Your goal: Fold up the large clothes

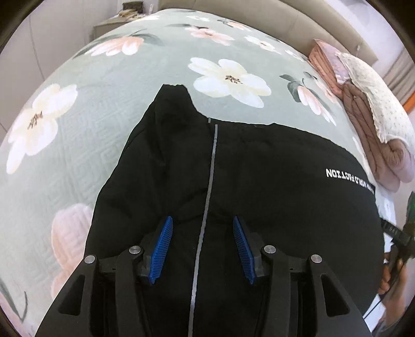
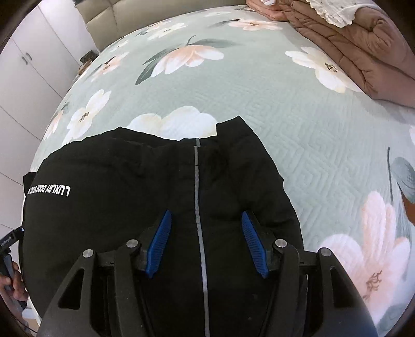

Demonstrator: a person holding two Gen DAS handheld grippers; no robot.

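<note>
A large black jacket (image 1: pixel 259 181) with a grey zipper line and white lettering lies flat on the green floral bedspread (image 1: pixel 103 116). My left gripper (image 1: pixel 202 223) is open and empty, its blue pads hovering over the jacket's near part, one on each side of the zipper. In the right wrist view the same jacket (image 2: pixel 129 186) fills the lower middle. My right gripper (image 2: pixel 206 217) is open and empty too, over the jacket beside its zipper. The jacket's near edge is hidden under both grippers.
Folded pink quilts and a cream blanket (image 1: pixel 368 109) are stacked at the bed's right side, also in the right wrist view (image 2: pixel 363 39). A beige headboard (image 1: pixel 285 23) and white wardrobe doors (image 2: pixel 31 72) border the bed. The bedspread (image 2: pixel 324 145) stretches beyond the jacket.
</note>
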